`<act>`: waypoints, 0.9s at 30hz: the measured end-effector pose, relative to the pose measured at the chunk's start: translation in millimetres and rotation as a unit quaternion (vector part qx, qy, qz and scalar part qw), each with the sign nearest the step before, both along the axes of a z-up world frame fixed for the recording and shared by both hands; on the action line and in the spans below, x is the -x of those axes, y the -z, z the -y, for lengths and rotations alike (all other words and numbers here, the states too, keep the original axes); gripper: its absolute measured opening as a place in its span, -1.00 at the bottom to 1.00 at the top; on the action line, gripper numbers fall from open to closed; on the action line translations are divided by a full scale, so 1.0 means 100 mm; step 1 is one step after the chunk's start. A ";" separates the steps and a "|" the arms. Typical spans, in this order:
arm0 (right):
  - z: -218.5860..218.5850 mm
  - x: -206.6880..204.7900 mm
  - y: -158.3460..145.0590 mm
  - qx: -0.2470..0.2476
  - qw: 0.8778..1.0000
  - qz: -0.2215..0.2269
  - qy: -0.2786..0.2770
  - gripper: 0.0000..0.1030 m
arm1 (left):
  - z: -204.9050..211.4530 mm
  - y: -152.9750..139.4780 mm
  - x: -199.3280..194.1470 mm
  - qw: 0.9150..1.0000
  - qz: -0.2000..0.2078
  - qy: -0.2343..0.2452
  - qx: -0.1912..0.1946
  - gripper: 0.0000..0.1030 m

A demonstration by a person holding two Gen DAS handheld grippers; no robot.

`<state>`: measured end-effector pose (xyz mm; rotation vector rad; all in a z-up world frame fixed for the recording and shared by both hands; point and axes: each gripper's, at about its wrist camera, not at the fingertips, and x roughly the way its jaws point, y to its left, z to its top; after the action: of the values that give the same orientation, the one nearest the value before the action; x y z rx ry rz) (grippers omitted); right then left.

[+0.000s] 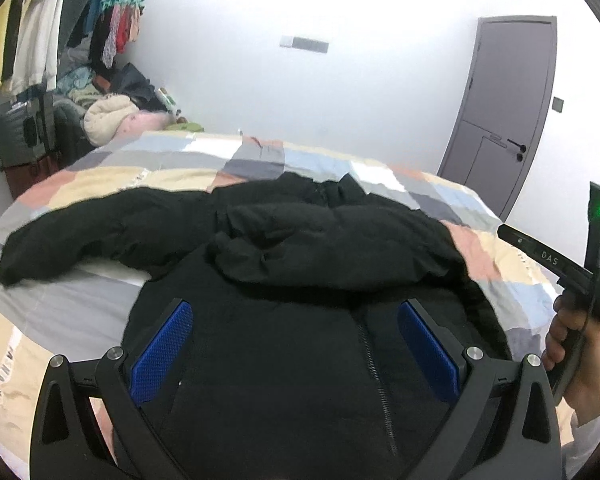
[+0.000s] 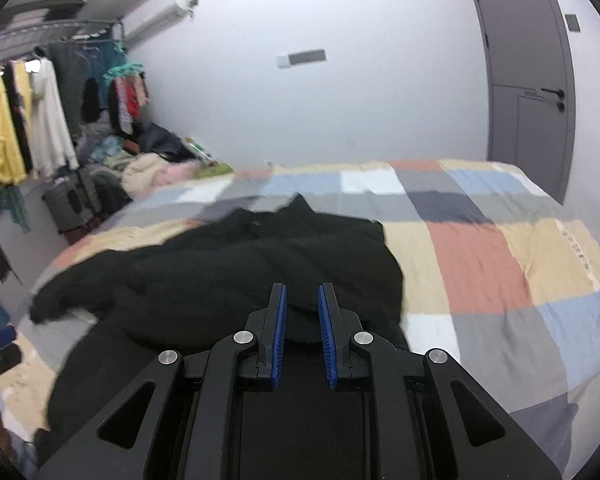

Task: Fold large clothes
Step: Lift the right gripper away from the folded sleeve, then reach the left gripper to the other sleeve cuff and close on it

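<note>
Patchwork bed (image 1: pixel 148 172), black jacket (image 1: pixel 300 340) spread flat

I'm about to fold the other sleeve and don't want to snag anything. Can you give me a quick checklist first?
1. Black jacket lying on the bed: ok.
2. One sleeve folded across the chest: ok.
3. Other sleeve folded in: not ok, it lies stretched out.
4. Left tongs open wide: ok.
5. Right tongs holding nothing: cannot tell, narrow gap over dark cloth.
6. Zipper closed: ok.
</note>
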<state>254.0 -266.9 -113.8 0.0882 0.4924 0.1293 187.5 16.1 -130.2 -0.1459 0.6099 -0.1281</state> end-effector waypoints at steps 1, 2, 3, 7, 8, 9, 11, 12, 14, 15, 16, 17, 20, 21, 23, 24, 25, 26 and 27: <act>-0.05 0.06 -0.06 0.000 1.000 0.005 -0.004 -0.71 | 0.01 -0.06 0.04 1.000 0.004 0.001 -0.002 0.99; -0.11 0.14 -0.13 0.003 1.000 0.011 -0.009 -0.71 | 0.02 -0.13 0.10 1.000 0.011 0.002 -0.005 0.99; -0.17 0.21 -0.20 0.004 1.000 0.018 -0.016 -0.71 | 0.02 -0.18 0.14 1.000 0.015 0.003 -0.007 0.99; -0.35 0.50 -0.40 -0.005 0.999 0.037 -0.039 -0.71 | 0.04 -0.39 0.32 0.999 0.029 0.011 -0.008 0.99; -0.40 0.58 -0.44 -0.005 0.998 0.042 -0.043 -0.71 | 0.04 -0.44 0.37 0.999 0.032 0.012 -0.007 0.99; -0.43 0.64 -0.47 -0.002 0.998 0.045 -0.044 -0.71 | 0.04 -0.49 0.41 0.999 0.035 0.014 -0.007 0.99; -0.51 0.76 -0.53 0.003 0.997 0.051 -0.049 -0.71 | 0.03 -0.56 0.48 0.999 0.038 0.012 -0.009 0.99; -0.53 0.80 -0.54 0.002 0.997 0.052 -0.052 -0.71 | 0.02 -0.59 0.51 0.999 0.039 0.011 -0.008 0.99; -0.58 0.89 -0.55 -0.008 0.997 0.051 -0.055 -0.71 | 0.00 -0.63 0.55 0.999 0.037 0.011 -0.004 0.99; -0.59 0.93 -0.55 -0.013 0.997 0.050 -0.058 -0.71 | -0.01 -0.64 0.56 0.999 0.036 0.011 -0.002 0.99; -0.60 0.97 -0.54 -0.016 0.997 0.049 -0.061 -0.71 | -0.02 -0.66 0.57 0.999 0.035 0.013 0.000 1.00; -0.63 1.01 -0.52 -0.018 0.997 0.046 -0.063 -0.71 | -0.04 -0.67 0.59 0.999 0.036 0.015 0.002 0.99; -0.70 1.14 -0.44 -0.025 0.997 0.036 -0.066 -0.71 | -0.09 -0.73 0.66 0.999 0.040 0.016 0.005 1.00; -0.72 1.18 -0.41 -0.026 0.997 0.034 -0.065 -0.71 | -0.12 -0.75 0.68 0.999 0.042 0.016 0.007 0.99; -0.78 1.28 -0.37 -0.020 0.997 0.031 -0.067 -0.71 | -0.15 -0.78 0.70 0.999 0.044 0.018 0.010 1.00; -0.81 1.33 -0.36 -0.020 0.997 0.030 -0.068 -0.71 | -0.17 -0.80 0.72 0.999 0.046 0.017 0.011 1.00; -0.83 1.38 -0.35 -0.023 0.997 0.030 -0.070 -0.71 | -0.18 -0.81 0.74 0.999 0.048 0.016 0.011 1.00; -0.85 1.43 -0.33 -0.028 0.997 0.029 -0.071 -0.71 | -0.20 -0.82 0.75 0.999 0.050 0.016 0.011 1.00; -0.87 1.47 -0.32 -0.030 0.997 0.027 -0.071 -0.71 | -0.21 -0.83 0.77 0.998 0.051 0.017 0.011 0.99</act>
<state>107.3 -179.9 -82.1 0.1092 0.4401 0.2844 110.3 36.6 -47.2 -0.1491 0.5092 -0.1735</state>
